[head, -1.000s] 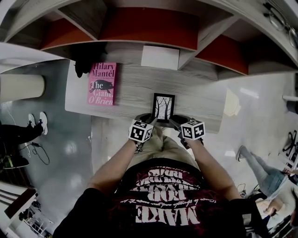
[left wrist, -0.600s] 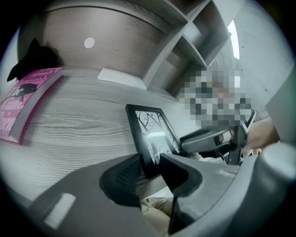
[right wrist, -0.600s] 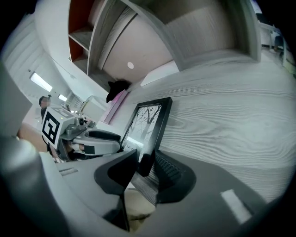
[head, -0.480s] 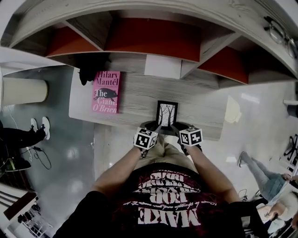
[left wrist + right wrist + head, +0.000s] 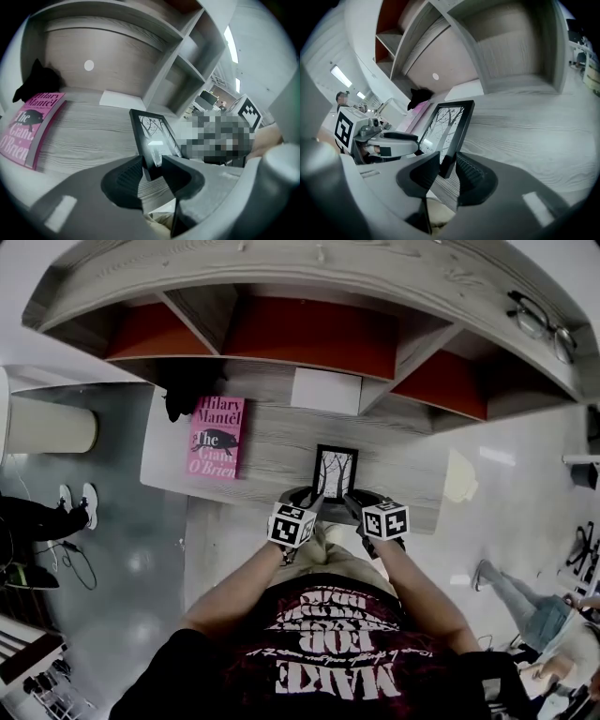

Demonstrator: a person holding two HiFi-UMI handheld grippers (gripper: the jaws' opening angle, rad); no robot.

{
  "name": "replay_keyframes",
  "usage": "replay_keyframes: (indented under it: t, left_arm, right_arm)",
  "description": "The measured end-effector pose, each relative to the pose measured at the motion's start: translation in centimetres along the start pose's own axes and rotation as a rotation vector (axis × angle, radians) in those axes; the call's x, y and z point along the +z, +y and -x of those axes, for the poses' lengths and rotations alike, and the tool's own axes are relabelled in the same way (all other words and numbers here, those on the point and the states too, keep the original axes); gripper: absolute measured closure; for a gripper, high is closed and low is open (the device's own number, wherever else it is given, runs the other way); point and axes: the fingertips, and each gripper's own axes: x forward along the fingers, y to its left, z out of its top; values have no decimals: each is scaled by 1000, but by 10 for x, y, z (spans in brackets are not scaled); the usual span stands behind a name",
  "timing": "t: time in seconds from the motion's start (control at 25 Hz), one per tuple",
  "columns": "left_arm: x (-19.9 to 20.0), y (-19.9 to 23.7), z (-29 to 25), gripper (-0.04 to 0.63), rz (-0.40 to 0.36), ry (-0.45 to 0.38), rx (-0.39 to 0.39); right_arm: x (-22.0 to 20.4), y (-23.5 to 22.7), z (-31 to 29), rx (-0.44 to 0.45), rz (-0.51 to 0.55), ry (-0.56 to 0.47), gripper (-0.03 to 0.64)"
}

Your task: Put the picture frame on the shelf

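The picture frame (image 5: pixel 335 472) is being held tilted over the front part of the table (image 5: pixel 272 442), below the shelf (image 5: pixel 309 329) and to the right of the pink book (image 5: pixel 217 437). Whether its far edge is touching the table cannot be told. It is being clamped by 2 grippers at its near edge. The left gripper (image 5: pixel 152 166) is being pressed on the near left corner. The right gripper (image 5: pixel 447 168), whose jaws have just been closing, is being pressed on the near right corner, with the frame's edge between its pads. Several risks are being judged from here. Only the thin corners are being gripped, so the frame could be pivoted or slipped out if 1 gripper is being moved faster or higher than the other. If the 2 grippers are being turned against each other, the frame could be twisted and its front pane stressed. On the way up, the far edge could be knocked against the front lip of the shelf, or against the white object (image 5: pixel 325 390) at the back of the table, because the compartments look low.
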Motion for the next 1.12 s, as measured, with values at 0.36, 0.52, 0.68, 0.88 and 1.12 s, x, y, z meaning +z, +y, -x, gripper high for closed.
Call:
replay_keyframes:
  t: [0.36,0.52,0.68,0.88,1.12]
  left_arm:
    - [30,-16,28,464,-1,-104,6]
    - [44,-20,45,464,1,-156,26]
    - [57,-24,62,464,-2,-200,34]
    - [78,-31,84,462,-15,-278,34]
    - [99,-43,114,463,-31,-361,53]
  right_arm:
    - [28,16,32,3,68,-34,485]
    - [45,29,46,8,108,-75,494]
    - [59,41,58,26,143,-114,494]
    - [83,62,84,34,204,-188,494]
    - [108,91,120,39,295,-286,494]
